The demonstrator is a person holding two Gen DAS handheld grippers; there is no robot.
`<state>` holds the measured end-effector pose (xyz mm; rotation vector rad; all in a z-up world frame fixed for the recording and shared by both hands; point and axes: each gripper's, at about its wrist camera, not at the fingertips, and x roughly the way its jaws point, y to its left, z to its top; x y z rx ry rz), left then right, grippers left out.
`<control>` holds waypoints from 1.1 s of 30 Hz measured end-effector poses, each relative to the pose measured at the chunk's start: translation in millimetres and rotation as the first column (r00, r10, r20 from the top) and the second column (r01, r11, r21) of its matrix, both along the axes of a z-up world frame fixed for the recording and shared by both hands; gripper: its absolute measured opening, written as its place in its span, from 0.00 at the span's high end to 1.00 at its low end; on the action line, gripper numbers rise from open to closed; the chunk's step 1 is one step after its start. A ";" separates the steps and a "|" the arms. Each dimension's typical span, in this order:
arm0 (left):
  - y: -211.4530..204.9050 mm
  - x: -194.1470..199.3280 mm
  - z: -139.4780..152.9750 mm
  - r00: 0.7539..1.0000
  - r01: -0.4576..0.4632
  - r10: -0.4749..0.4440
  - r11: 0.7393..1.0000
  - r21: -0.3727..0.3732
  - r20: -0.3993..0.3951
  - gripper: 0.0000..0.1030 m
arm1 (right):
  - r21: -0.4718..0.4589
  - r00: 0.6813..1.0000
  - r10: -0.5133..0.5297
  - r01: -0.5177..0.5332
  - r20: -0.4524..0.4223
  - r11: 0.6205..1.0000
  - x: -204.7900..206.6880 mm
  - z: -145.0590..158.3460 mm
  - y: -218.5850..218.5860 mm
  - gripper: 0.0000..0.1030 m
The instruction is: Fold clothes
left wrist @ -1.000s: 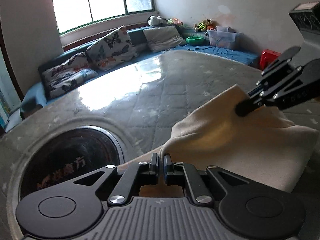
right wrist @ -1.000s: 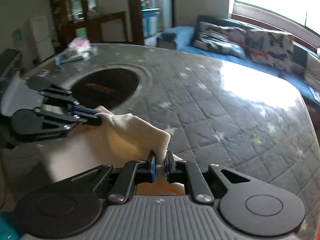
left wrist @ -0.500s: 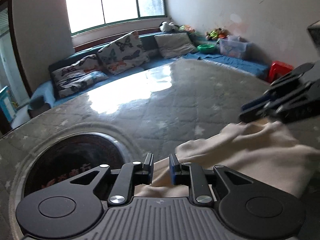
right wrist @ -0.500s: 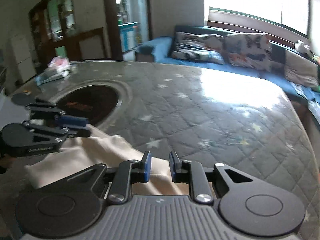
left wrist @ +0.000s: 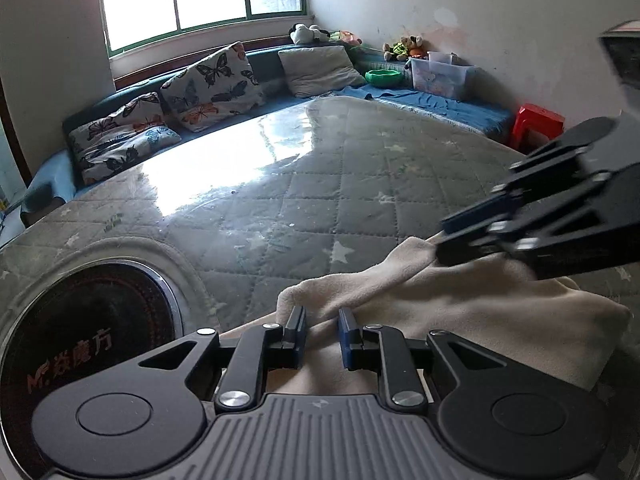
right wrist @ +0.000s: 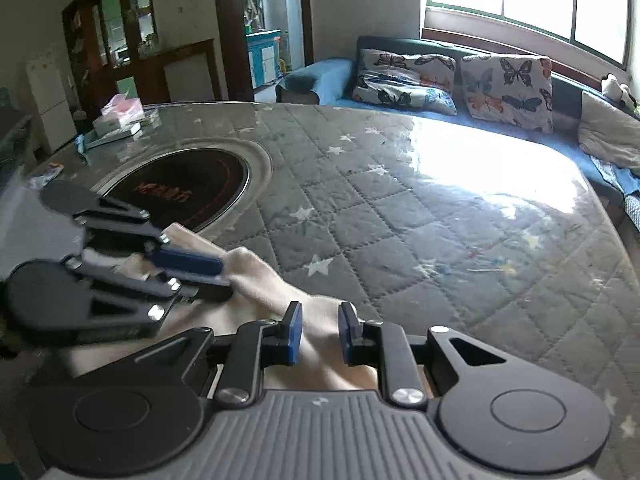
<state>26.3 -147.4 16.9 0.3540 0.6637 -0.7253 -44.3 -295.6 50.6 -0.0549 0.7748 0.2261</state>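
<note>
table (right wrist: pixel 400 208): quilted grey cover | on it: cream cloth (left wrist: pixel 480 320), tissue box (right wrist: pixel 120 114)

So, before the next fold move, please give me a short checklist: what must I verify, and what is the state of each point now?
1. Left gripper released the cream cloth: ok, jaws apart, pads not pressing.
2. Right gripper released it: ok, jaws apart.
3. Cloth lies flat: not ok, the far edge is bunched up.
4. Cloth clear of the round black cooktop: cannot tell, its corner is near the rim.
5. Quilted table ahead free: ok.
</note>
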 end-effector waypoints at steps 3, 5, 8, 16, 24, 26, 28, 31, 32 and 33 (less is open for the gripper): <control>-1.0 0.3 -1.2 1.000 -0.002 0.002 1.000 0.003 0.003 0.81 | -0.025 1.000 0.001 -0.001 0.007 1.000 -25.2 7.6 -5.5 0.83; -2.1 0.7 -1.5 1.000 -0.005 0.005 1.000 0.004 0.004 0.81 | -0.027 1.000 -0.014 0.014 0.008 1.000 -39.7 10.1 -10.7 0.83; -3.2 0.2 -1.9 1.000 -0.009 0.009 1.000 0.009 0.006 0.80 | -0.007 0.997 -0.081 0.081 -0.004 0.997 -58.0 7.7 -27.3 0.83; -5.0 -0.2 -3.4 1.000 -0.019 0.019 1.000 0.020 0.011 0.80 | 0.068 0.987 -0.161 0.162 -0.020 0.984 -63.3 -9.1 -44.7 0.83; -3.9 0.2 -5.6 1.000 -0.026 0.025 1.000 0.016 0.017 0.78 | 0.046 0.981 -0.194 0.194 0.002 0.980 -59.9 -16.6 -40.6 0.96; -3.6 0.1 -6.4 0.999 -0.026 0.026 1.000 0.014 0.022 0.77 | 0.012 0.980 -0.192 0.192 0.042 0.981 -63.4 -10.5 -36.3 0.97; -3.4 0.6 -7.1 0.999 -0.030 0.030 0.999 0.009 0.023 0.77 | -0.024 0.979 -0.196 0.198 0.060 0.980 -63.6 -8.0 -33.7 0.97; -3.5 0.5 -7.6 0.999 -0.034 0.034 0.999 0.006 0.023 0.77 | -0.015 0.975 -0.221 0.222 0.019 0.975 -57.6 -20.9 -38.9 0.96; -3.5 0.4 -7.8 0.999 -0.035 0.035 0.999 0.006 0.023 0.77 | -0.004 0.973 -0.230 0.230 0.014 0.973 -56.9 -24.2 -41.0 0.94; -3.6 0.4 -7.9 0.999 -0.035 0.035 0.999 0.005 0.024 0.77 | -0.004 0.973 -0.232 0.232 0.020 0.973 -57.2 -21.8 -41.0 0.93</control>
